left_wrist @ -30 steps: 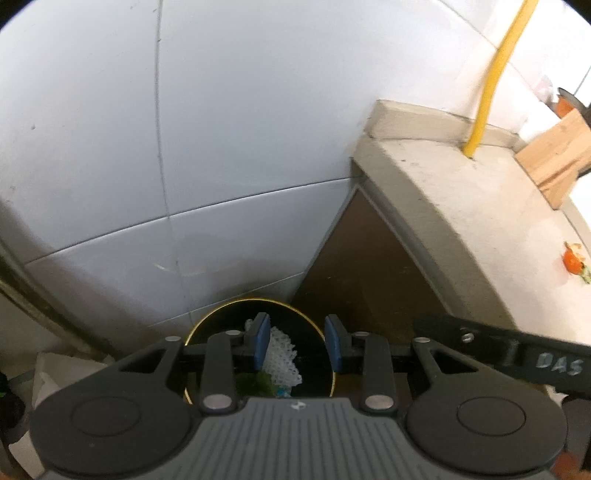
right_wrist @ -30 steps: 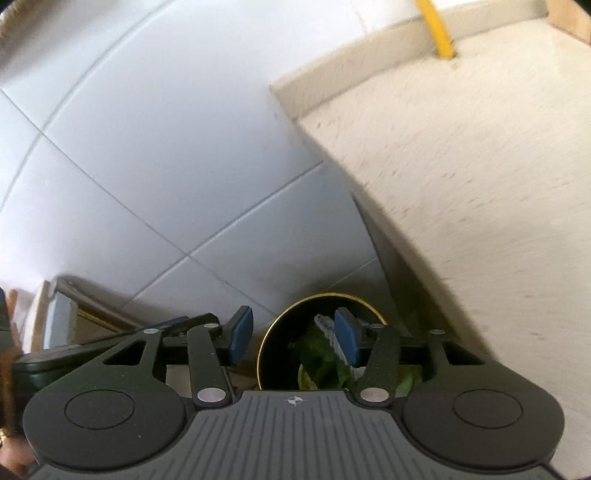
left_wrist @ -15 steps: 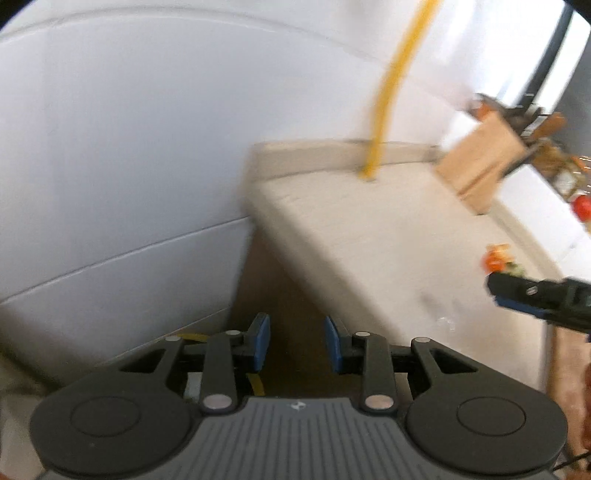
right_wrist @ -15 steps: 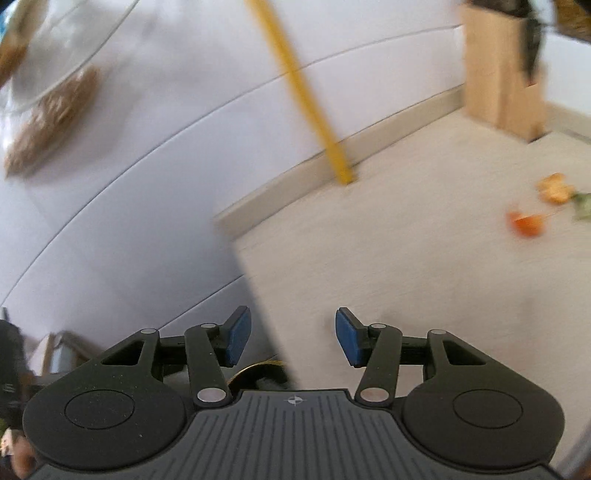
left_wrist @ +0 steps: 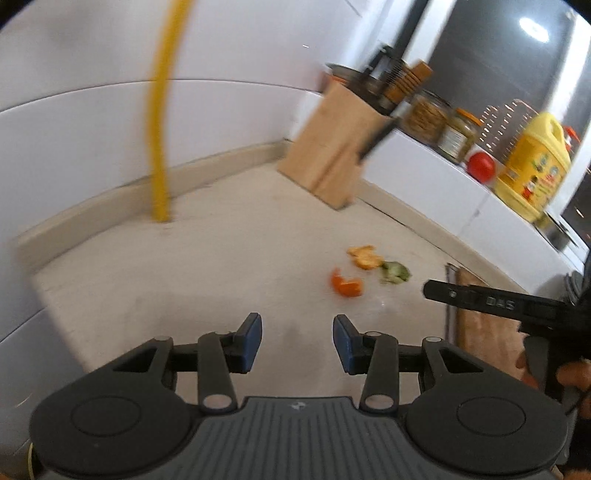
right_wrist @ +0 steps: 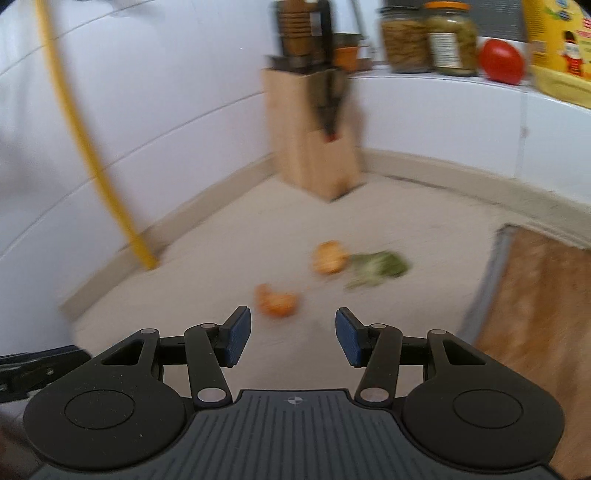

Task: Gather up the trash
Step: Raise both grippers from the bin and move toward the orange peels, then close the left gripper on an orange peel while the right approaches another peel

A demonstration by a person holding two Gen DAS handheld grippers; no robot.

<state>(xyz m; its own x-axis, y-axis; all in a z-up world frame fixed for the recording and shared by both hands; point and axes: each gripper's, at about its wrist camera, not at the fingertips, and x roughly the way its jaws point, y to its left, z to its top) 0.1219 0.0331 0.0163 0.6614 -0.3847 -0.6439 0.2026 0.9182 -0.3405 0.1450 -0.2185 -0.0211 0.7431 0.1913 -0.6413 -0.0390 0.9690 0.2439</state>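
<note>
Three scraps lie on the beige counter (left_wrist: 221, 266): an orange peel piece (left_wrist: 346, 285), a paler orange peel (left_wrist: 365, 257) and a green leafy scrap (left_wrist: 396, 272). The right wrist view shows them too: orange peel (right_wrist: 277, 302), paler peel (right_wrist: 330, 257), green scrap (right_wrist: 376, 268). My left gripper (left_wrist: 297, 341) is open and empty, above the counter short of the scraps. My right gripper (right_wrist: 293, 338) is open and empty, just short of the orange peel. The right gripper also shows at the right in the left wrist view (left_wrist: 491, 303). The trash bin is out of view.
A wooden knife block (left_wrist: 328, 155) stands at the back by the white tiled wall. A yellow pipe (left_wrist: 160, 122) rises from the counter at the left. A wooden cutting board (right_wrist: 543, 306) lies at the right. Jars (right_wrist: 428, 35), a tomato (right_wrist: 501, 61) and a yellow bottle (left_wrist: 532, 173) sit on a raised ledge.
Both grippers have swung up and right from over the black bin beside the counter to face the countertop scraps. Both stayed open and empty.
</note>
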